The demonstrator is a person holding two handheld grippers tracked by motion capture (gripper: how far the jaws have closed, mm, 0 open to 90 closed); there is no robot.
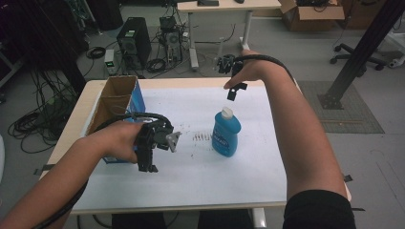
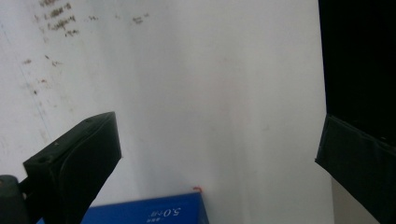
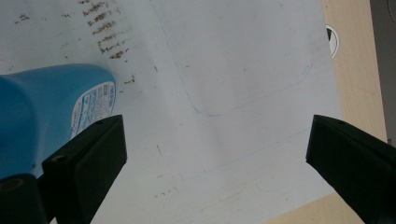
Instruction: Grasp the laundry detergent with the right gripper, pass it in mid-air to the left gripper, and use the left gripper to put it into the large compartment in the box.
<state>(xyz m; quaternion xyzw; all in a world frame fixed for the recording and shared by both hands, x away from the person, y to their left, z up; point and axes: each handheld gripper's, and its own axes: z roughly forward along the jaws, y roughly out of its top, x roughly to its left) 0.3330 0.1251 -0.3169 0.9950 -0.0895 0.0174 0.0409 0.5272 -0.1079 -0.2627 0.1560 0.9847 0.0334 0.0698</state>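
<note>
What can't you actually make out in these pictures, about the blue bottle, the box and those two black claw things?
- Blue bottle: label print too small in the high view; in the right gripper view the frame edge and a jaw cut it off.
- Cardboard box: contents hidden by its own walls and the left hand.
- Left gripper: jaws too small in the high view.
- Right gripper: a small dark shape there.
- Dark marks on the white sheet: blurred, unreadable.

I am looking at a bright blue bottle (image 1: 226, 136) wearing a white cap and pale label. My desk (image 1: 305, 143) is showing light wood under a white sheet (image 1: 205, 167) carrying dark smudges. The box (image 1: 117, 102) is showing brown cardboard inside, blue outside. Both my grippers are showing black.
</note>
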